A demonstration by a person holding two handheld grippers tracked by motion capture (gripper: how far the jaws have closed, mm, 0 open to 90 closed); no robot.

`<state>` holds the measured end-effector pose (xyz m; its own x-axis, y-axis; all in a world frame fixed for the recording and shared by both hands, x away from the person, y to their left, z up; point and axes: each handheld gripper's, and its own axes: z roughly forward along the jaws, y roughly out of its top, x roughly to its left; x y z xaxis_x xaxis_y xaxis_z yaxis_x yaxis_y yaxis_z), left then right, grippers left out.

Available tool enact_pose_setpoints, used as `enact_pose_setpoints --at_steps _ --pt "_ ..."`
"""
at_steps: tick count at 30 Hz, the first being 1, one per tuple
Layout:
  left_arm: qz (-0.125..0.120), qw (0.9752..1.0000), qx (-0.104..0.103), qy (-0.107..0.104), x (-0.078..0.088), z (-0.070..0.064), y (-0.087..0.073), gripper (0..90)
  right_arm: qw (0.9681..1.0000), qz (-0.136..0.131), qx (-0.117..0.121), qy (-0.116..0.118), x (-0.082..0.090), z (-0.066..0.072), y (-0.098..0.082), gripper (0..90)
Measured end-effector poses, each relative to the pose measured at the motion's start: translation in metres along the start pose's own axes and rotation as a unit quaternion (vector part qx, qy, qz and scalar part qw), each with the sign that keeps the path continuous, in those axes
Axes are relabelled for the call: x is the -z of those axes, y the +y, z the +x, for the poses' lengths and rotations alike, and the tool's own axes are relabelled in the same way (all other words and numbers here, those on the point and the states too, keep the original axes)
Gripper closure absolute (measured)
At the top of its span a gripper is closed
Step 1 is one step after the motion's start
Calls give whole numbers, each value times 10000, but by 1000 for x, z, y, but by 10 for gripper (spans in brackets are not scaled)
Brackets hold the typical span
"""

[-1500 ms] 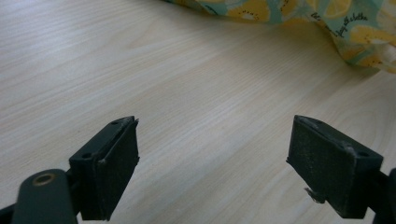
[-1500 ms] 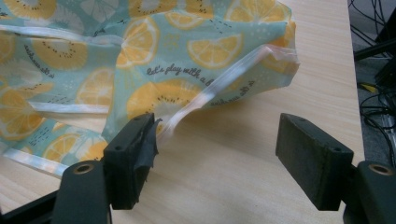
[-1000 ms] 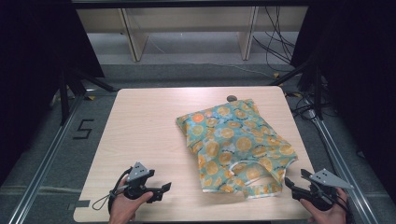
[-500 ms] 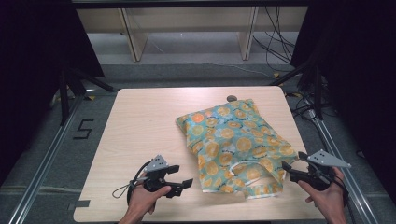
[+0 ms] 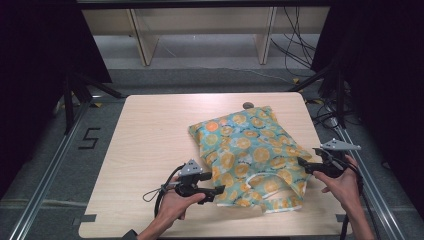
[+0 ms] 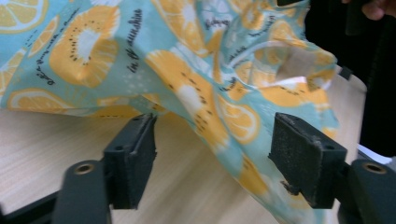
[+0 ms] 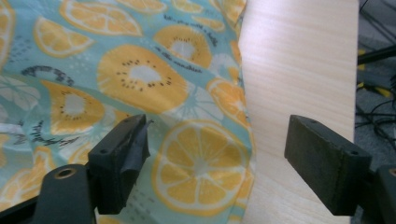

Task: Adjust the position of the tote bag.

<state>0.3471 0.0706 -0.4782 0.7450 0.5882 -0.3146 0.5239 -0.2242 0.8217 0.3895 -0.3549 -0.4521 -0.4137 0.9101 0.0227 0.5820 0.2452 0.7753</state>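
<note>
Tongs [image 5: 218, 190] level at cloth [image 5: 250, 150] edge

The cloth [image 5: 250, 150] is turquoise, printed with orange citrus slices and yellow kiwi slices with dark seeds, plus small dark cursive words. The table [image 5: 150, 140] is pale wood – light beige grain.
</note>
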Motion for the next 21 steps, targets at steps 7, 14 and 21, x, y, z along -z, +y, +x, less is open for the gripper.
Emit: enact_pose_setpoints --at_steps 7,14,21 --pt "-161 9998 -77 -51 -9 11 1 777 9978 385 -398 375 -13 -5 -6 375" --pt "-186 9996 -190 118 2 32 6 889 9964 454 -148 696 -14 1 -14 841" --pt "-285 9983 -169 469 22 63 9 890 9918 549 353 1103 -13 35 -12 898"
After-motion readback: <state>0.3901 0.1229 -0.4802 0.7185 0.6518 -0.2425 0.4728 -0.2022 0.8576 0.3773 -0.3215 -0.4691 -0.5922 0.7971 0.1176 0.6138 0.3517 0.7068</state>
